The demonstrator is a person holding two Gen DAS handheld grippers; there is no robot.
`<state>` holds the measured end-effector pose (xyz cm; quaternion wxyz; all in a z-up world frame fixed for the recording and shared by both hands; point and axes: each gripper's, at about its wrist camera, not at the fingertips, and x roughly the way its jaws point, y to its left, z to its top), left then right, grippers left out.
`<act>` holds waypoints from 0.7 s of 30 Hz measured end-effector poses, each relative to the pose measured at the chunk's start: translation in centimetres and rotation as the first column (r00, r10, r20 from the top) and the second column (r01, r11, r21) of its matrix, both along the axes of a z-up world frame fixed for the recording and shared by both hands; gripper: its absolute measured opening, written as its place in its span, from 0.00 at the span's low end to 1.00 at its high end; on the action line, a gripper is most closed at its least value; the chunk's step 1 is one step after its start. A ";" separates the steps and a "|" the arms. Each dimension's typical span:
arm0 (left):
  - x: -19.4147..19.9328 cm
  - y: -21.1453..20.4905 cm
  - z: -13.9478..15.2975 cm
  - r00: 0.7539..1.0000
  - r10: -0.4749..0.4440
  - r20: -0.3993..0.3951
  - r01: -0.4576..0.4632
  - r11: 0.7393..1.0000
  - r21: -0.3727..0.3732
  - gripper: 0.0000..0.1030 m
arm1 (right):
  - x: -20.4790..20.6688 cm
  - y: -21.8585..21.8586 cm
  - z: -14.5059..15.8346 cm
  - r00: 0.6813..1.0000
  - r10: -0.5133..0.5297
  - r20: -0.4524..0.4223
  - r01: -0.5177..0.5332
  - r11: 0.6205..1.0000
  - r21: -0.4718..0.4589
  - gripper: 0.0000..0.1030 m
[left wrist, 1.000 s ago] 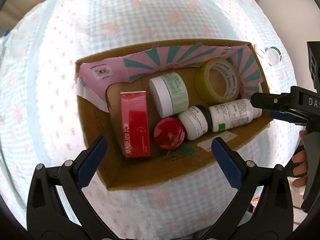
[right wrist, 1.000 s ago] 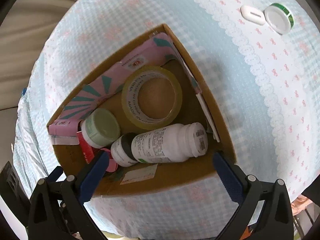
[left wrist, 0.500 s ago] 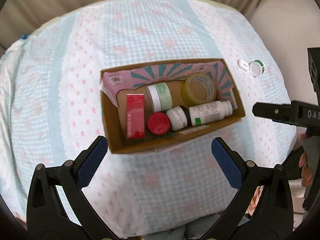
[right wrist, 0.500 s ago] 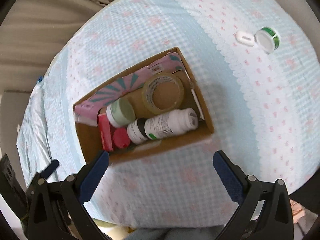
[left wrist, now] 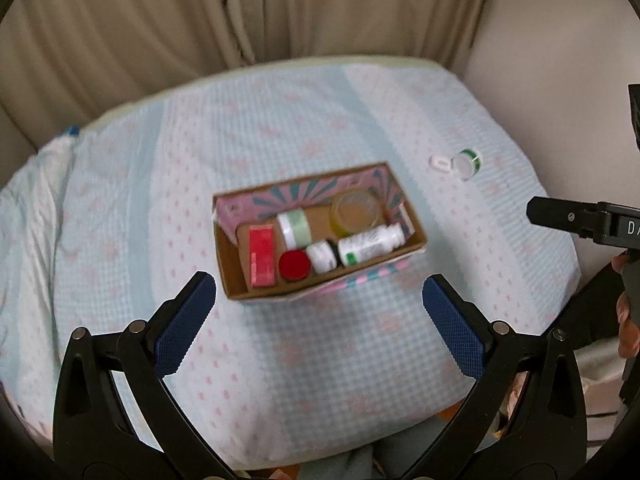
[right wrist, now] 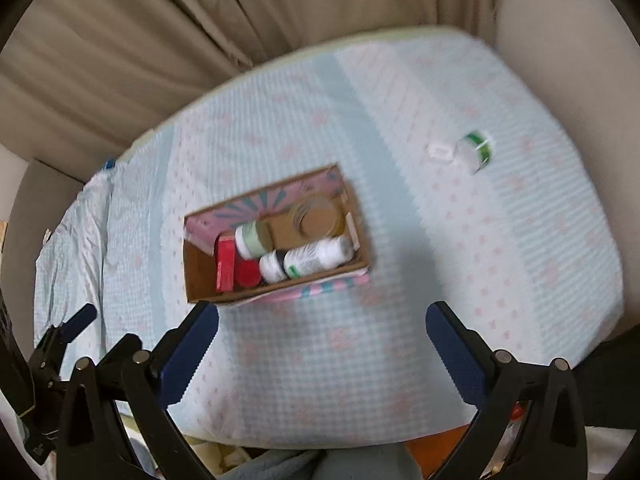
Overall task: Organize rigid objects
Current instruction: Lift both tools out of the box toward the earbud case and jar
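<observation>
step: box (left wrist: 320, 294) packed, both hands free | left gripper (left wrist: 320, 320) and right gripper (right wrist: 322, 340) spread apart, empty | next: judge green-banded lid (right wrist: 476, 152) on bed (left wrist: 320, 380) needs collecting

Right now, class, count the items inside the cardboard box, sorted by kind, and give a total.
Inside the cardboard box:
Jars: 2, pale green jar and red-lidded jar
Bottles: 2, large white bottle and small white bottle
Tape rolls: 1, yellowish tape roll
Cartons: 1, red carton
Total: 6
</observation>
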<state>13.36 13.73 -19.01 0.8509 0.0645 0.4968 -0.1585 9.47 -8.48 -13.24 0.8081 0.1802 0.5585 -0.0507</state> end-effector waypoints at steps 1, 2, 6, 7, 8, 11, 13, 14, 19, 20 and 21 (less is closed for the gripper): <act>-0.2 -0.5 0.6 1.000 -0.006 0.012 0.006 1.000 -0.006 1.00 | -0.4 -0.4 0.7 1.000 -0.005 0.018 0.005 1.000 -0.015 1.00; -0.4 -1.0 1.2 1.000 -0.011 0.021 0.012 1.000 -0.016 1.00 | -0.8 -1.1 1.6 0.999 -0.011 0.037 0.013 0.999 -0.039 1.00; -0.6 -3.5 3.2 0.998 -0.025 0.055 0.028 0.998 -0.061 1.00 | -1.9 -3.7 3.6 0.996 -0.016 0.083 0.023 0.996 -0.091 1.00; -0.6 -4.3 3.5 0.998 -0.027 0.056 0.031 0.997 -0.071 1.00 | -2.1 -4.5 4.0 0.995 -0.021 0.094 0.030 0.995 -0.096 1.00; -0.5 -5.0 3.8 0.998 -0.030 0.058 0.035 0.996 -0.081 1.00 | -2.3 -5.4 4.4 0.994 -0.025 0.109 0.036 0.994 -0.101 1.00; -0.3 -7.6 4.6 0.997 -0.023 0.073 0.029 0.996 -0.089 1.00 | -2.8 -8.1 5.4 0.990 -0.014 0.141 0.031 0.993 -0.117 1.00; -0.2 -9.8 4.9 0.996 -0.009 0.085 0.016 0.996 -0.086 1.00 | -2.8 -10.2 5.7 0.988 0.008 0.157 0.012 0.992 -0.128 1.00; -0.1 -11.2 5.1 0.996 0.002 0.093 0.006 0.996 -0.084 1.00 | -2.6 -11.6 5.8 0.986 0.025 0.165 -0.003 0.991 -0.134 1.00; 0.8 -17.7 4.8 0.996 0.054 0.074 -0.048 0.995 -0.084 1.00 | -1.4 -17.1 5.8 0.976 0.109 0.188 -0.079 0.984 -0.162 1.00; 1.1 -19.4 4.5 0.996 0.059 0.069 -0.053 0.994 -0.093 1.00 | -1.1 -18.3 5.7 0.974 0.123 0.191 -0.091 0.982 -0.165 1.00; 1.4 -20.4 4.3 0.996 0.063 0.064 -0.057 0.994 -0.097 1.00 | -0.8 -19.6 5.4 0.971 0.137 0.198 -0.104 0.980 -0.167 1.00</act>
